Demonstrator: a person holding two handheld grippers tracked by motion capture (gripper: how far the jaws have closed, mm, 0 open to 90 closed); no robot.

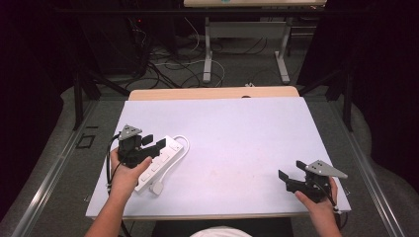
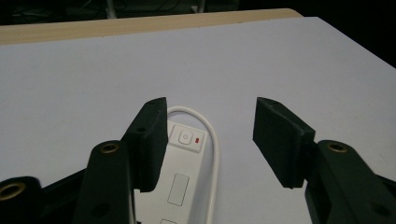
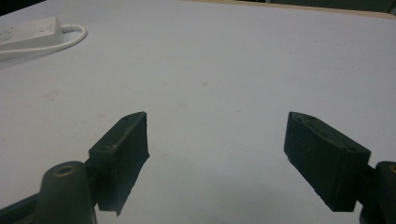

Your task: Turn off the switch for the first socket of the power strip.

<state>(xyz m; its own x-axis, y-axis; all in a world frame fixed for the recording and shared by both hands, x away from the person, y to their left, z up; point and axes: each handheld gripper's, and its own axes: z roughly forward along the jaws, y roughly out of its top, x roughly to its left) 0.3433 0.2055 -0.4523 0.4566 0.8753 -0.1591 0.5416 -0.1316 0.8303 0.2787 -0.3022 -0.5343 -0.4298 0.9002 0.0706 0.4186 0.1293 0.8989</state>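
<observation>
The left gripper (image 1: 154, 143) is hovering over the white power strip (image 1: 160, 160), jaws apart, the switch end lying just below its left jaw. This looks like the approach; next it needs lowering to straddle the strip. The right gripper (image 1: 291, 173) is waiting with jaws spread, well apart from it.

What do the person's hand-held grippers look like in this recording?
Both are black. The left hand-held gripper and the right hand-held gripper each carry a grey three-cornered plate on top and trail a black cable. Their jaws end in flat rectangular pads. The forearms are bare, with no sleeves.
</observation>
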